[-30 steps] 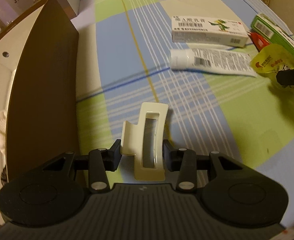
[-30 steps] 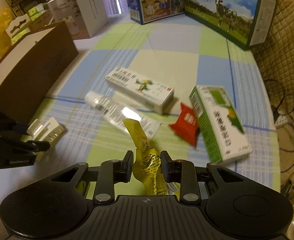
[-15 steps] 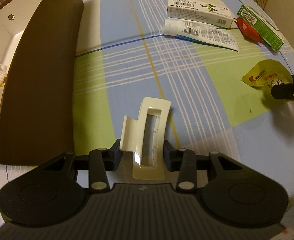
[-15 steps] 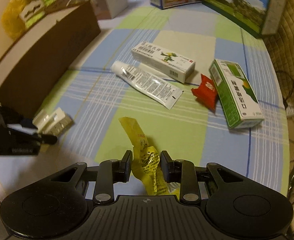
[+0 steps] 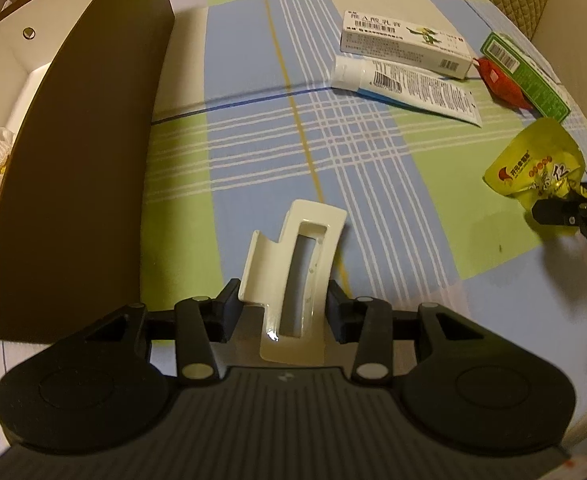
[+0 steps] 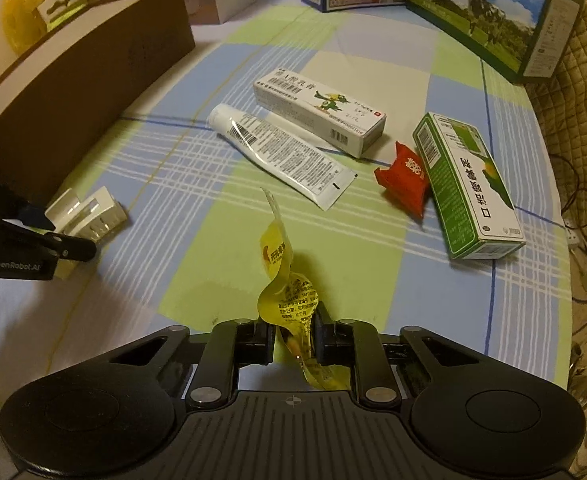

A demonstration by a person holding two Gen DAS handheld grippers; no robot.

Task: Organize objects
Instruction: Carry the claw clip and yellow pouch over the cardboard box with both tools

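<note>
Plaid cloth (image 6: 197,208) in blue, green and white is spread over the whole desk, and lots of bare room is left in the middle between the two tongs. Along the left edge a big brown box (image 5: 81,184) is stood, its open top only partly seen; something white and crumpled inside is cut off by the wall. At the far edge a milk carton box (image 6: 493,20) is parked, with smaller boxes beside it too blurry to read. To the right, a green box (image 6: 469,188) is laid flat, a red packet (image 6: 405,176) touching its side. A white medicine box (image 6: 317,112) and a white tube (image 6: 281,152) are laid just beside each other mid-desk.

The left tongs (image 5: 283,308) are closed on a cream plastic clip (image 5: 293,264), near the brown box's wall. The right tongs (image 6: 293,336) have just been squeezed fully tight on a crinkled yellow snack packet (image 6: 281,272), held low over the cloth; its lower end is hidden behind the jaws.
</note>
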